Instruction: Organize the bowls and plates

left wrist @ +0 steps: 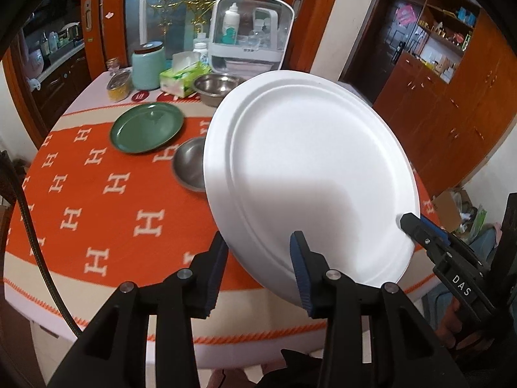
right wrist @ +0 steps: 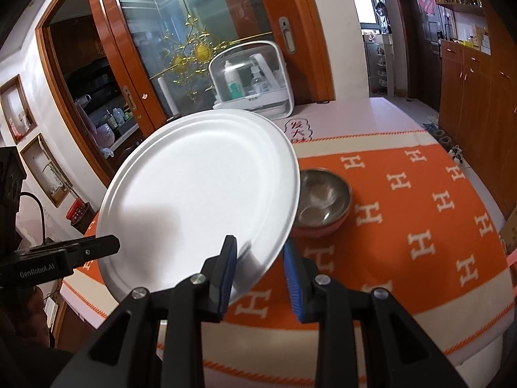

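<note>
A large white plate (left wrist: 310, 168) is held tilted above the orange table; it also shows in the right wrist view (right wrist: 200, 190). My left gripper (left wrist: 258, 268) straddles its near rim with a wide gap between the fingers. My right gripper (right wrist: 260, 268) straddles the opposite rim, also with a gap; it shows in the left wrist view (left wrist: 416, 226) at the plate's right edge. A green plate (left wrist: 147, 127) lies at the back left. A steel bowl (left wrist: 189, 165) sits partly behind the white plate, also in the right wrist view (right wrist: 323, 197). A second steel bowl (left wrist: 216, 88) stands farther back.
At the table's back stand a mint jar (left wrist: 148, 66), a tissue box (left wrist: 182, 79), a small yellow tin (left wrist: 119, 85) and a clear storage case (left wrist: 250, 37). The orange H-patterned cloth (left wrist: 106, 213) covers the table. Wooden cabinets (left wrist: 452, 106) stand to the right.
</note>
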{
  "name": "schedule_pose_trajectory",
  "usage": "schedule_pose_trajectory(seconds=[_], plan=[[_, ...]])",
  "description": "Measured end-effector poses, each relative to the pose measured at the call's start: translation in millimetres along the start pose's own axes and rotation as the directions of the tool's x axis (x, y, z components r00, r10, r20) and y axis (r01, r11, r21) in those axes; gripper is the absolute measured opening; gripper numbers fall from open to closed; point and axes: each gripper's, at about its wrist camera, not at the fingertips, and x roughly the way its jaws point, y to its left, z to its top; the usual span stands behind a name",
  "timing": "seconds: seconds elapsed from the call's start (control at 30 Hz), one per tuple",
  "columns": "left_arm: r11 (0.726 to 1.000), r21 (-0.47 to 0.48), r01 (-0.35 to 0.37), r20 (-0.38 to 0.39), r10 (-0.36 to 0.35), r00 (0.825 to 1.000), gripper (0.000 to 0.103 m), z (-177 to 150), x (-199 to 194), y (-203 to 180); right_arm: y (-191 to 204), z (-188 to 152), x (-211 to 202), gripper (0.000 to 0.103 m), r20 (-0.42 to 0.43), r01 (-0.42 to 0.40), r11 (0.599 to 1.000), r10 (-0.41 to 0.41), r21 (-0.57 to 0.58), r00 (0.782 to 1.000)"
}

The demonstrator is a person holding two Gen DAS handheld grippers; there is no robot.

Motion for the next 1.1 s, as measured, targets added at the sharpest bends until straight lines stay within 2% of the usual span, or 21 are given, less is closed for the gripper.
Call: schedule_pose_trajectory(seconds=[0.3,0.53,0.83,1.1], plan=[[0.999,0.027,-0.028,-0.066,0.03,0.997,0.037,-36,-5,33,38,-44,2,0.029,-0.046,0.011,0.999,-0.009,0.039,0.999],[0.998,0.053,-0.045,-0.123,0.051,0.991,0.037,-52,6,43,47,-70,11,0.029,-0.095,0.03,0.997,-0.022,0.078,0.995],[0.994,0.101,-0.035,-0.231,0.058,0.971,0.037,-66,42,40,46,-91,26,0.031,-0.156,0.111,0.991,-0.098,0.077,0.983],[0.998,0.061,-0.03,-0.326,0.048,0.944,0.038,-71,80,43,36,-99,47,0.032,-0.237,0.153,0.987,-0.136,0.054,0.962]])
